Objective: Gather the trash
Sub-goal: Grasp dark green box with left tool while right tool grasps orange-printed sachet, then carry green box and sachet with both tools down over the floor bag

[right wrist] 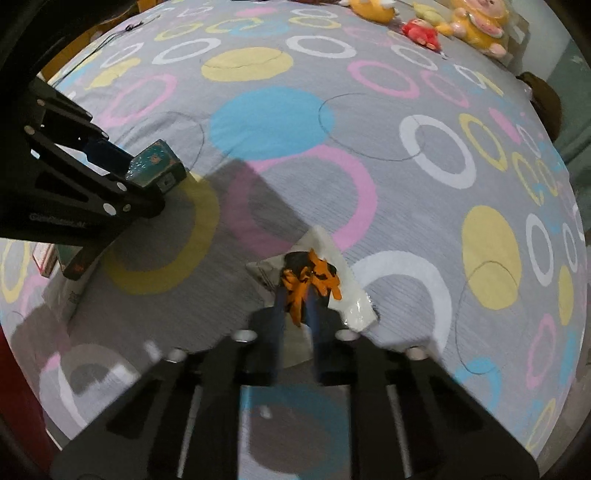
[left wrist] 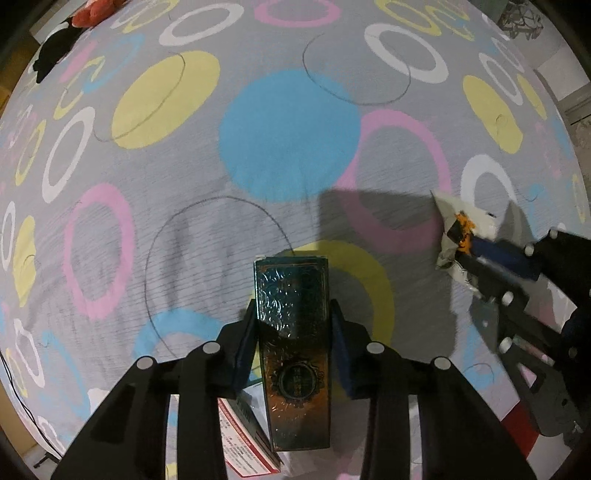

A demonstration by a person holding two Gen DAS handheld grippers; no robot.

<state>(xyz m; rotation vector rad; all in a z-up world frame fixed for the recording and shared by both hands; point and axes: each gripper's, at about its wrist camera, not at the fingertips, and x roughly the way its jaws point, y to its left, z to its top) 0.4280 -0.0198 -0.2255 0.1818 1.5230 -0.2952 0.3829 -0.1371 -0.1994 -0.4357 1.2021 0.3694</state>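
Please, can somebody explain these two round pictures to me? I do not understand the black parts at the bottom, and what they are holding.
Each picture comes from a wide-angle camera on a hand-held gripper, looking along its two fingers. The black parts are those grippers; a person carries one in each hand. In the left camera's picture, the left gripper has its jaws closed on a dark green box. In the right camera's picture, the right gripper pinches a crumpled wrapper, white with orange and black print. Under both lies a grey bedsheet with coloured rings. Plush toys sit at its far edge.
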